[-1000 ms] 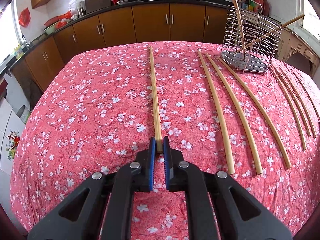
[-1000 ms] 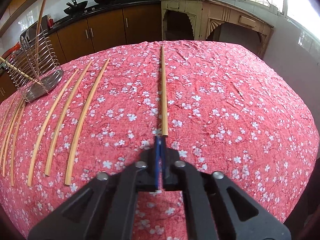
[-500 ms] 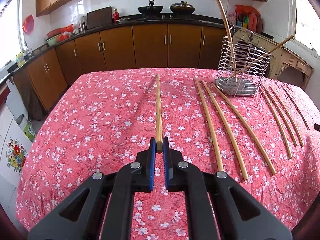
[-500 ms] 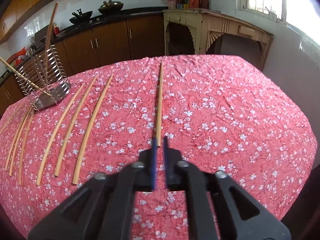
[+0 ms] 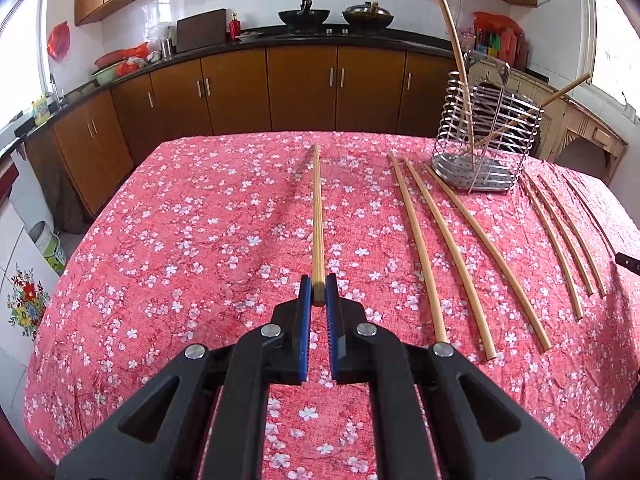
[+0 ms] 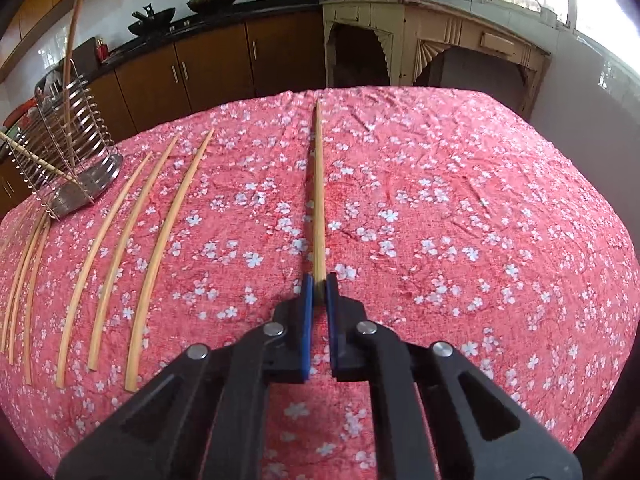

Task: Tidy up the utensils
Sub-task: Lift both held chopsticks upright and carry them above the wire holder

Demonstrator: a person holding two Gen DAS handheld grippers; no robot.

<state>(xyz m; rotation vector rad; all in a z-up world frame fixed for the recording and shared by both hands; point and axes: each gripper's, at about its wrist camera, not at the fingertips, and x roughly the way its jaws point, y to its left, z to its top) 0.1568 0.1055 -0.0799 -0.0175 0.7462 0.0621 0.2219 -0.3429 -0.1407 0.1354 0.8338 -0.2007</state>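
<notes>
The left gripper (image 5: 319, 289) has its jaws clamped on the near end of a long chopstick (image 5: 317, 216), which points to the far side above the red flowered tablecloth (image 5: 192, 240). To the right lie three loose chopsticks (image 5: 448, 248), and far right stands the wire holder (image 5: 486, 148) with two sticks in it. The right gripper (image 6: 319, 286) likewise pinches the near end of another chopstick (image 6: 319, 200); more sticks (image 6: 140, 248) lie to its left.

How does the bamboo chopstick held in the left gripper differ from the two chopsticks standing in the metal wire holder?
The bamboo chopstick in the left gripper points forward, lifted above the red floral tablecloth; the two chopsticks in the metal wire holder stand leaning. The first is clamped at one end; the holder's pair rests free. All look like pale bamboo.
</notes>
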